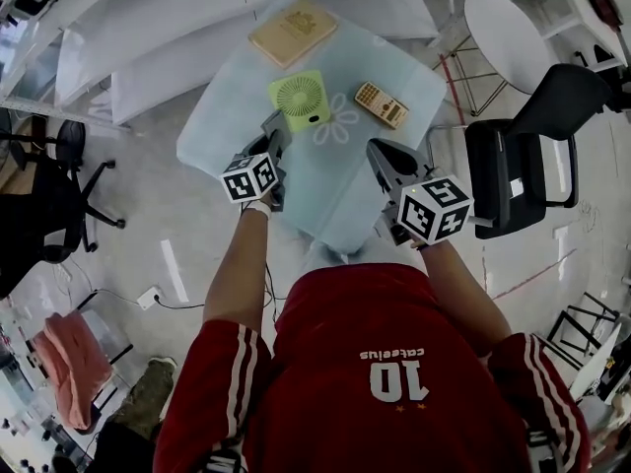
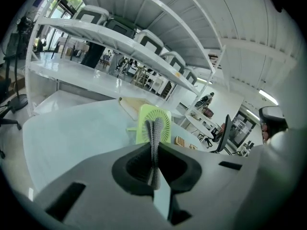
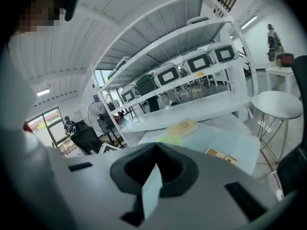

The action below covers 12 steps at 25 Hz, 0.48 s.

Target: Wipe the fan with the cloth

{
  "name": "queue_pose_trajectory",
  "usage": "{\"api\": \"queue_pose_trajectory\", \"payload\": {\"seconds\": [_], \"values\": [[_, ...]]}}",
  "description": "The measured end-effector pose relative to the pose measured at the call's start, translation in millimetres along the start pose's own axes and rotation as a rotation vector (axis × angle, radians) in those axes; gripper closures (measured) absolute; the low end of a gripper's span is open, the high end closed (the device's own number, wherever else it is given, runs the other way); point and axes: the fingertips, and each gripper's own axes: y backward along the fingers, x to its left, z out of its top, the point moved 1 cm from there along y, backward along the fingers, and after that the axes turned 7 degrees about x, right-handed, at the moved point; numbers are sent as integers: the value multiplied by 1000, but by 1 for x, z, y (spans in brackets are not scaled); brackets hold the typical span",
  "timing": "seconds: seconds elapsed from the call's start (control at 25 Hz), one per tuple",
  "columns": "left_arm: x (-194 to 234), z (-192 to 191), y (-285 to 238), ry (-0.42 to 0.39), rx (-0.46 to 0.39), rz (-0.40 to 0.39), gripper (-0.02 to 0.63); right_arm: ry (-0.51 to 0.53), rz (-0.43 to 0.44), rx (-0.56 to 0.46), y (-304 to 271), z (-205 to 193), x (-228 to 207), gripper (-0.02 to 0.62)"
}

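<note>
A lime-green square fan [image 1: 301,100] lies on the pale blue glass table [image 1: 227,116]; in the left gripper view the fan [image 2: 163,118] stands just beyond the fingertips. A pale flower-shaped piece [image 1: 340,126] lies right of the fan; I cannot tell if it is the cloth. My left gripper [image 1: 276,123] hovers at the fan's near left corner, its ribbed fingers [image 2: 156,133] pressed together with nothing between them. My right gripper [image 1: 379,150] hangs over the table's near right part, short of the calculator, jaws closed and empty [image 3: 156,147].
A tan book [image 1: 292,33] lies at the table's far side and a tan calculator [image 1: 382,104] right of the fan. A black office chair [image 1: 523,156] and a round white table [image 1: 503,23] stand at right. White shelving [image 1: 148,28] runs behind. A pink cloth [image 1: 74,358] drapes a chair at lower left.
</note>
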Motion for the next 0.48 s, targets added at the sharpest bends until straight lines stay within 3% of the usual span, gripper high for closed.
{"api": "queue_pose_trajectory", "payload": {"seconds": [0.48], "values": [[-33,-10,-24,-28,44,-53,584,-47,-68,-36,32,-8,-24,591]]}}
